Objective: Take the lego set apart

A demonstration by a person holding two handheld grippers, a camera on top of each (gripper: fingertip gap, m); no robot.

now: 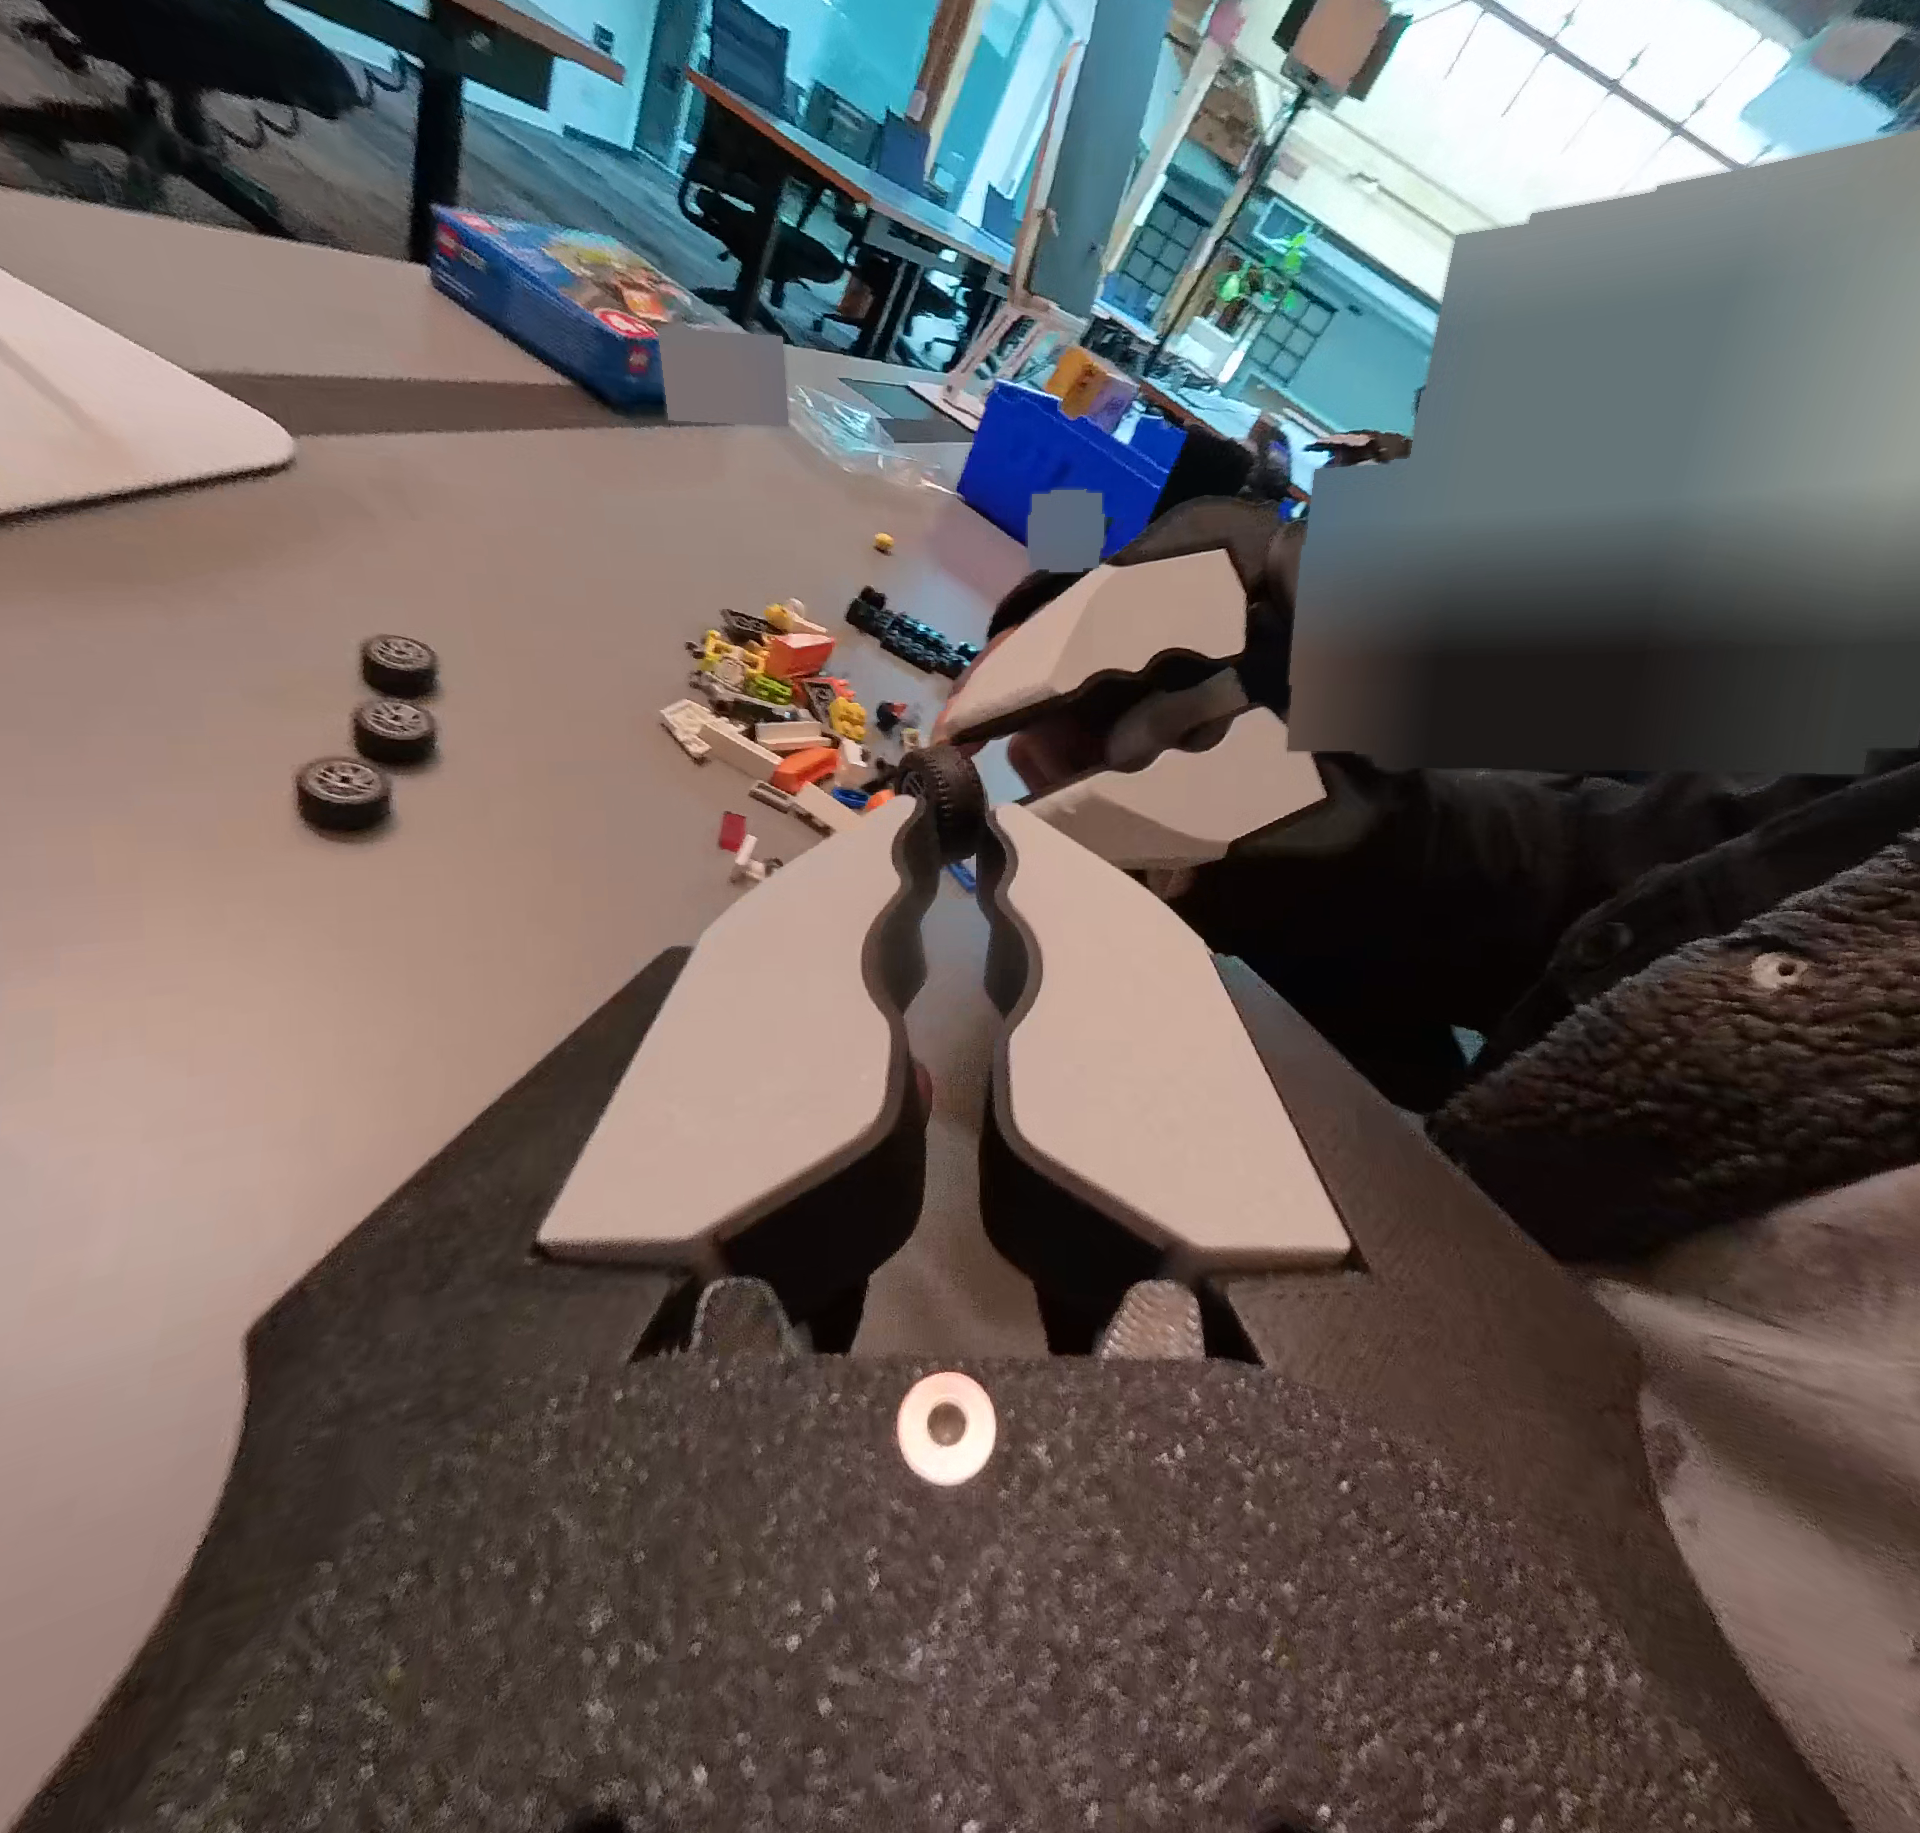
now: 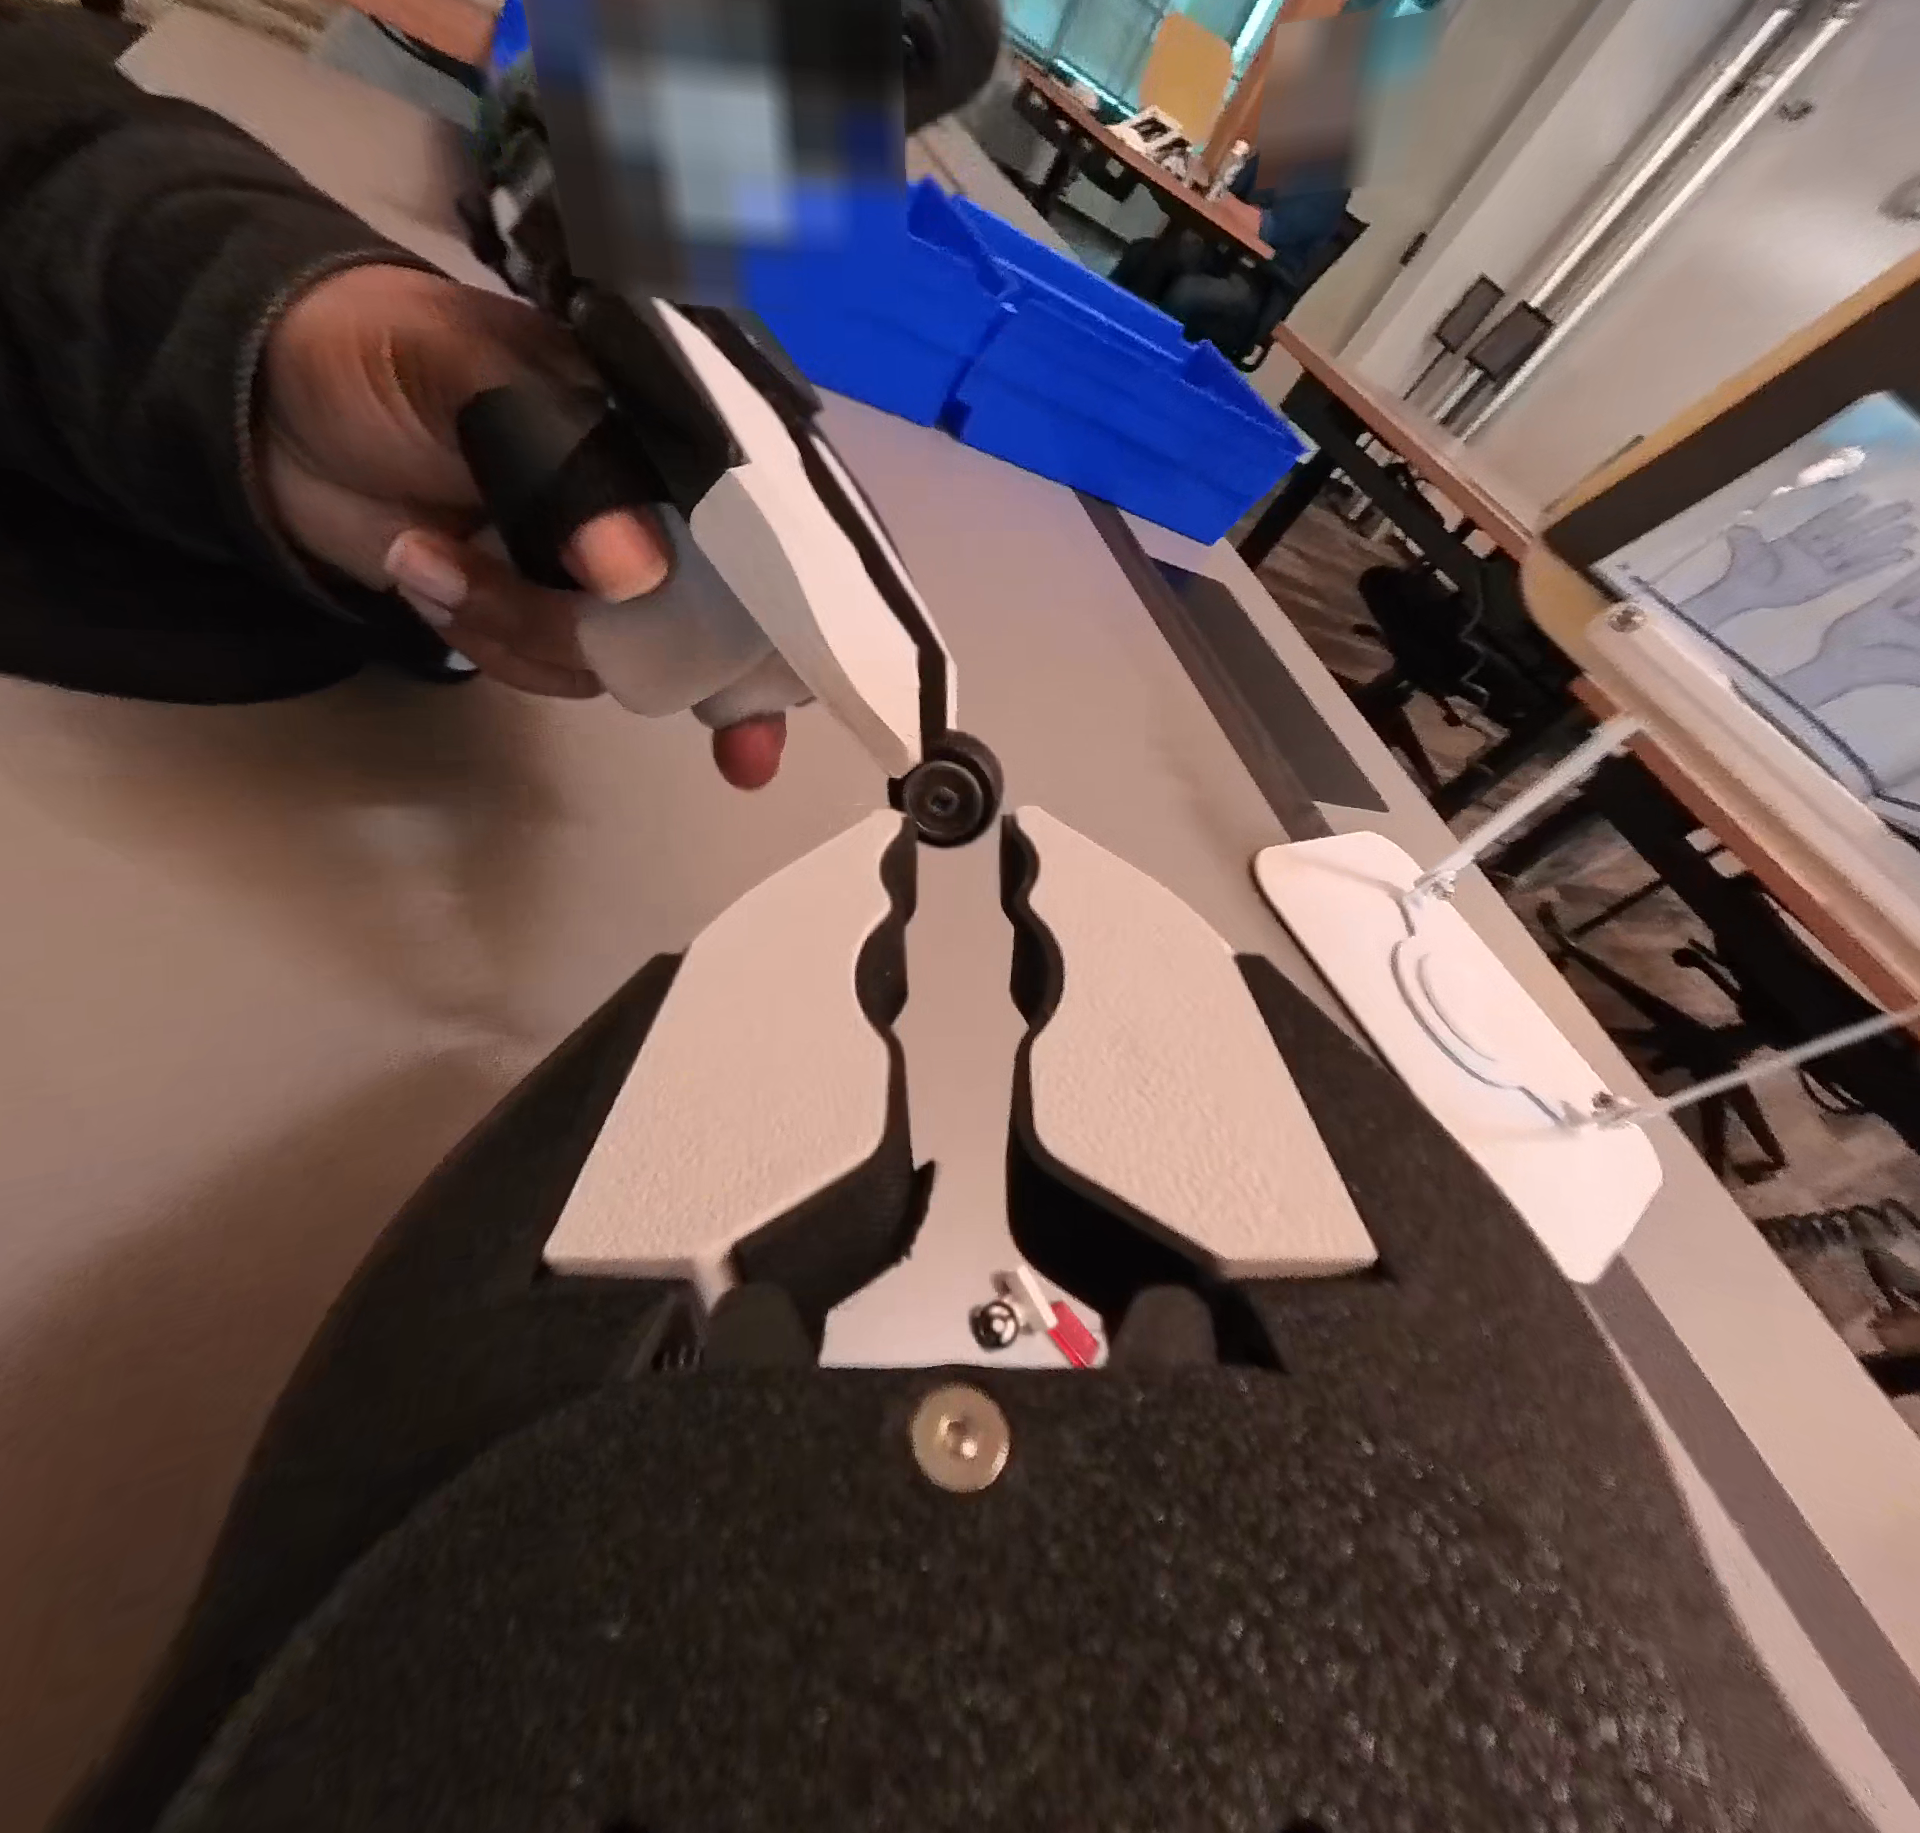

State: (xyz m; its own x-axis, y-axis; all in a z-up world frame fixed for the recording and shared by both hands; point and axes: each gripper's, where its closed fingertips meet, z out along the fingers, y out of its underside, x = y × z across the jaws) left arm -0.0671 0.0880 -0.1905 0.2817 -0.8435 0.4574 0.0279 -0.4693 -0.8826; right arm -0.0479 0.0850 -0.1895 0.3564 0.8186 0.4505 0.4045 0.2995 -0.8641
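Both tongs (image 1: pixel 948 827) on ribbed blk wheel (image 1: pixel 940 794)

Matt grey tabletop (image 1: pixel 312 952); ribbed black rubber wheel (image 1: pixel 938 794) pinched ahead between smooth white plastic fingers (image 1: pixel 748 1056) of left hand-held gripper (image 1: pixel 948 827).

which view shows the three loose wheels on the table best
The left wrist view: the three loose wheels lie in a clear row on the grey table, left of the brick pile. The right wrist view does not show them.
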